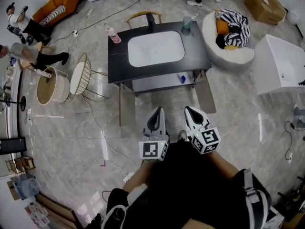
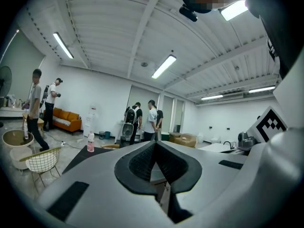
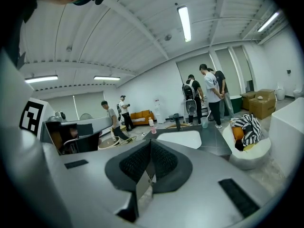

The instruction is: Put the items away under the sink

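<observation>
Pink plastic bottle [image 1: 113,35] sits untouched on the dark sink counter [image 1: 119,67]; left gripper [image 1: 157,110] and right gripper [image 1: 190,110], closed and empty, should approach next.

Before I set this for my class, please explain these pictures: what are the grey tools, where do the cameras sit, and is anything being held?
There is no robot here. A person stands holding a two-jaw tool in each hand. The head view comes from a camera on the person's head, looking down at the left hand-held gripper and the right hand-held gripper. The other two views come from cameras riding on each tool, looking along its jaws. Both pairs of jaws are shut, with nothing between them. Ahead stands a dark sink unit with a white basin. On its counter are a pink bottle and a teal cup. A shelf beneath holds a small blue item.
</observation>
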The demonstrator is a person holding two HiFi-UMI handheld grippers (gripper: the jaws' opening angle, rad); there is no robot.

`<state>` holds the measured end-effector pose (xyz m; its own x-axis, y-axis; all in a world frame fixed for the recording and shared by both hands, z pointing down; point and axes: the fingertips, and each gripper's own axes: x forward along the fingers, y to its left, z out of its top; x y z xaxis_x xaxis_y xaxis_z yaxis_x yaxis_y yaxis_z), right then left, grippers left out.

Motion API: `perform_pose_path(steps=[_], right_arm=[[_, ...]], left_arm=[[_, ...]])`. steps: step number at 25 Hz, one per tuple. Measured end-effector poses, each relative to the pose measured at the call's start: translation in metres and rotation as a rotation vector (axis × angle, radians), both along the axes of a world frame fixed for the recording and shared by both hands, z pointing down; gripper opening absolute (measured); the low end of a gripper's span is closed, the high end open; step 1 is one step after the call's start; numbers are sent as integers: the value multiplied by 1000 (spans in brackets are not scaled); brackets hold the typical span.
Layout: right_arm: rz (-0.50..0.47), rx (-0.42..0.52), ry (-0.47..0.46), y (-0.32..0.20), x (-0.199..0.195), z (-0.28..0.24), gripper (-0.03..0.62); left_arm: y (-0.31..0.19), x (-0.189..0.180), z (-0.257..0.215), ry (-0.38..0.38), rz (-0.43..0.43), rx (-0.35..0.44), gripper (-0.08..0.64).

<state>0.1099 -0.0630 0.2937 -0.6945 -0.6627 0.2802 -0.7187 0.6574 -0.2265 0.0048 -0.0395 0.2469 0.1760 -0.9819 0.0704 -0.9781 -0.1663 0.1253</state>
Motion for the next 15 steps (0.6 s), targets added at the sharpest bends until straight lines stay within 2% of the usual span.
perform_pose_path(steps=[15], right_arm=[[-16,2,-2,-17,-11,7,11]], left_arm=[[-20,-8,11,16,-5,-13,15]])
